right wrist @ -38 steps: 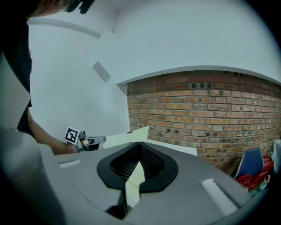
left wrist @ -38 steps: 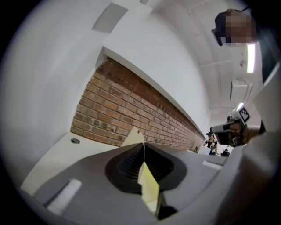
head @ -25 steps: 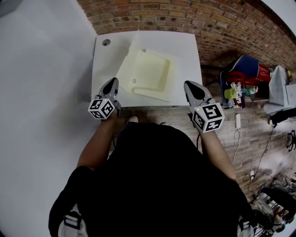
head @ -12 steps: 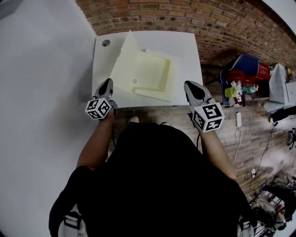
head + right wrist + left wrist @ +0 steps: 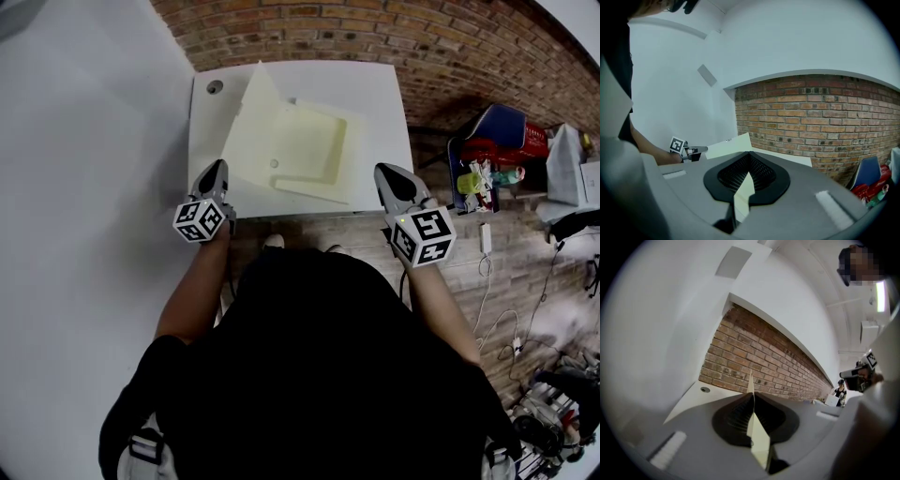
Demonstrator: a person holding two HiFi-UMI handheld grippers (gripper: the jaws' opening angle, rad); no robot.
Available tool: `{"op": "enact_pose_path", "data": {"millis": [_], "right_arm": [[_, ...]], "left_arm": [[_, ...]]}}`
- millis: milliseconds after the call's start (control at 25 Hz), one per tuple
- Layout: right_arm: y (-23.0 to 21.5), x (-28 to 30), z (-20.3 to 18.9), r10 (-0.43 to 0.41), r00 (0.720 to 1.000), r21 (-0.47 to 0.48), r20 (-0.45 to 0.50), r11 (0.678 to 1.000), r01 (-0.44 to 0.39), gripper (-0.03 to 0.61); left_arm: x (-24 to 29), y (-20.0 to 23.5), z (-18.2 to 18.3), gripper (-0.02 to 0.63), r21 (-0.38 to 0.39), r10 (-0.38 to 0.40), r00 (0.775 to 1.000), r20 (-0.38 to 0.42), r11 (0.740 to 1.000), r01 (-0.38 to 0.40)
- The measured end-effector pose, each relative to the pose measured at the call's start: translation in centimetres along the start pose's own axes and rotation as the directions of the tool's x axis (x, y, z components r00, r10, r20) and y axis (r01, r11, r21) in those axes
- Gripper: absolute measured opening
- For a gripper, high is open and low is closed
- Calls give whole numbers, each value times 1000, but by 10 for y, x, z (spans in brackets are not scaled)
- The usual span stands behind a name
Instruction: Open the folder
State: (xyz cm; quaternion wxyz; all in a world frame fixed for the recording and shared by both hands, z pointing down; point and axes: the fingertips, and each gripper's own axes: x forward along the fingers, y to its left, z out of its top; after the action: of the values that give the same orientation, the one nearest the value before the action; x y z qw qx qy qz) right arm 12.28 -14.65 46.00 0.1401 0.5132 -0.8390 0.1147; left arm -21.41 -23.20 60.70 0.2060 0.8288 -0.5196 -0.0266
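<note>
Person stands at a small white table (image 5: pixel 380 89) set against a brick wall (image 5: pixel 394 28), one gripper in each hand. A cream folder (image 5: pixel 309 150) lies flat on the tabletop, roughly centred and nearer the front edge.

Left gripper (image 5: pixel 217 167) is at the table's front left corner. Its jaws are clamped on the folder's cover (image 5: pixel 246 122), right at the cover's lower left edge. The cover is lifted off the rest of the folder and stands tilted, its top corner pointing toward the wall. In the left gripper view the left gripper (image 5: pixel 751 394) shows the thin cream cover (image 5: pixel 750 380) edge-on between the black pads and poking up past the tips.

Right gripper (image 5: pixel 387 172) is at the front right corner of the table, just beside the folder's right edge and not touching it. In the right gripper view the right gripper (image 5: pixel 750 154) has its pads pressed together at the tips and pinches nothing; a pale strip shows through the slit lower down. That view also shows the raised cover (image 5: pixel 733 142) and the left gripper (image 5: pixel 696 151) across the table.

Round cable hole (image 5: pixel 216 86) sits in the table's back left corner. A blue chair (image 5: pixel 502 124) stands well to the right on the floor, with red things on it.
</note>
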Motion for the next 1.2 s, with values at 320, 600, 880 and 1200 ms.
{"op": "enact_pose_path", "data": {"millis": [320, 600, 880, 1200], "right_arm": [[3, 1, -1, -2, 1000, 5, -4, 1000, 2, -3], [4, 5, -3, 4, 1000, 14, -10, 1000, -4, -3], [6, 8, -5, 8, 1000, 15, -11, 1000, -8, -3], [0, 10, -3, 7, 1000, 21, -14, 1000, -6, -3]], "left_arm": [[1, -4, 2, 9, 59, -11, 1000, -16, 998, 12], [3, -16, 17, 11, 135, -41, 999, 5, 990, 40], [6, -31, 26, 12, 189, -83, 996, 18, 979, 78], [10, -45, 49, 12, 220, -112, 992, 54, 971, 98]]}}
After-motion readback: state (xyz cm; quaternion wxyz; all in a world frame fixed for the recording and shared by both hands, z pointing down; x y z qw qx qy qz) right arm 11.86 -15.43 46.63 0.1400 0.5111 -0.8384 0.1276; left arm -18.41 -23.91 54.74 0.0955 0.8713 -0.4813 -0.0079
